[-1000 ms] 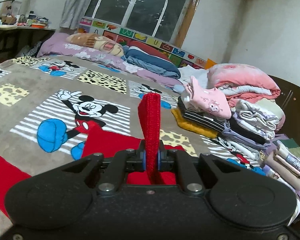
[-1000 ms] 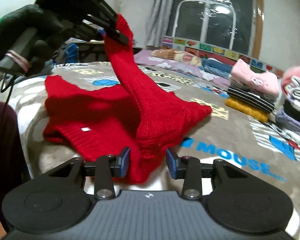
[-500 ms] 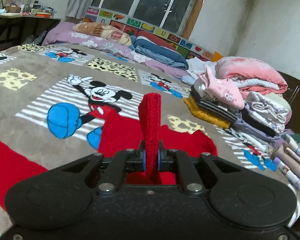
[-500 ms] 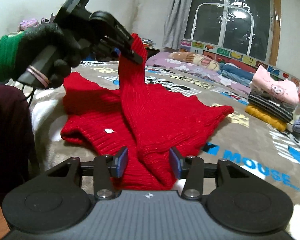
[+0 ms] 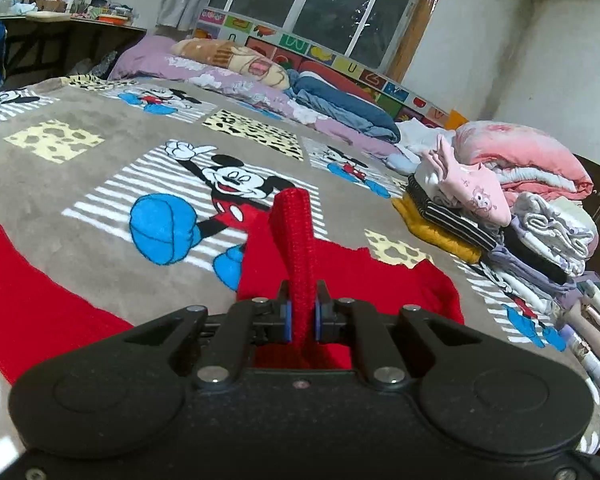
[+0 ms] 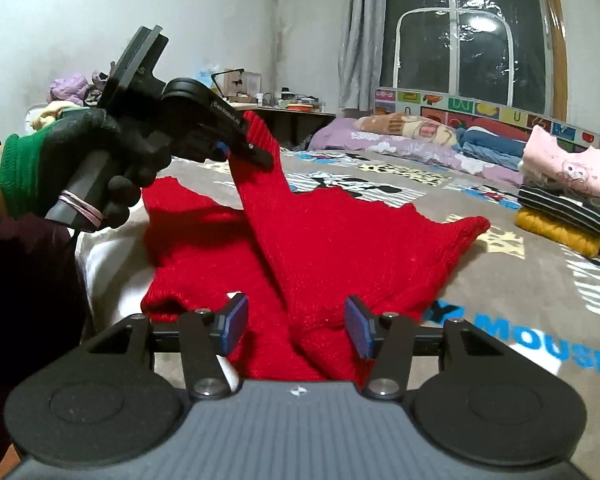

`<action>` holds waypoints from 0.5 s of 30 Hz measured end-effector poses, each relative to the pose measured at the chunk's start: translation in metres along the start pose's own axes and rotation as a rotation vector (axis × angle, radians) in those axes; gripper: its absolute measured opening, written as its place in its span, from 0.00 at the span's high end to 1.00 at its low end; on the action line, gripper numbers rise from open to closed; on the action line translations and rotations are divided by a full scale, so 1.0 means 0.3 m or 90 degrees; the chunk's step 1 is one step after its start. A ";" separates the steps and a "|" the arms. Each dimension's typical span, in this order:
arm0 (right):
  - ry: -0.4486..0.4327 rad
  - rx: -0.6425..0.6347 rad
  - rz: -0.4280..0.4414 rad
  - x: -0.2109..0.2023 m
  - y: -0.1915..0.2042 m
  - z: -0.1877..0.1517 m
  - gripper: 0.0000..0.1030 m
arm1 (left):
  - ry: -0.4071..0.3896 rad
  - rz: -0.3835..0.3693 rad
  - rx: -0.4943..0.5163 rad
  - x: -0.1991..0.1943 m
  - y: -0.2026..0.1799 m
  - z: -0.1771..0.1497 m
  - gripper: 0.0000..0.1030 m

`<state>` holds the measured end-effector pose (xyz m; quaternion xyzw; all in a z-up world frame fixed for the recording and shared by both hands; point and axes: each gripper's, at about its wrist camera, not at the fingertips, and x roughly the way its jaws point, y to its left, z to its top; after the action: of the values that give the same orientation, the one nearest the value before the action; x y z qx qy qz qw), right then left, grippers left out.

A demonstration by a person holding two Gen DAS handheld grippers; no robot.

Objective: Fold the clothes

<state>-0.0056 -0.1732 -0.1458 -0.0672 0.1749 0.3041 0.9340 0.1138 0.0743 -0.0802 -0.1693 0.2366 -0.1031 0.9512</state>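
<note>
A red knitted sweater (image 6: pixel 332 248) lies partly spread on the bed's Mickey Mouse blanket (image 6: pixel 520 292). My left gripper (image 5: pixel 299 316) is shut on the sweater's ribbed cuff (image 5: pixel 294 236), which sticks up between its pads. The right wrist view shows that same gripper (image 6: pixel 244 150), held by a black-gloved hand (image 6: pixel 100 160), lifting the sleeve off the bed. My right gripper (image 6: pixel 296 326) hovers low over the sweater's near fold with its jaws opening; red knit lies between the pads, which do not press on it.
Stacks of folded clothes (image 5: pixel 508 224) line the right side of the bed, topped by a pink garment (image 6: pixel 568 168). Pillows and bedding (image 5: pixel 260 76) lie at the far end under the window. A cluttered desk (image 5: pixel 60 24) stands at the back left.
The left gripper has sunk lower with the cuff still in it, laying more sleeve down. The right gripper's jaws have widened and let go of the red knit.
</note>
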 end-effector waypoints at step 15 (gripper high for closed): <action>0.058 0.049 0.044 0.029 -0.048 0.005 0.46 | 0.062 0.066 -0.017 0.038 0.071 -0.065 0.90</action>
<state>0.0100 -0.1798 -0.1474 -0.0387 0.2309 0.3261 0.9159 0.1167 0.0854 -0.1091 -0.1646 0.2926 -0.0587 0.9401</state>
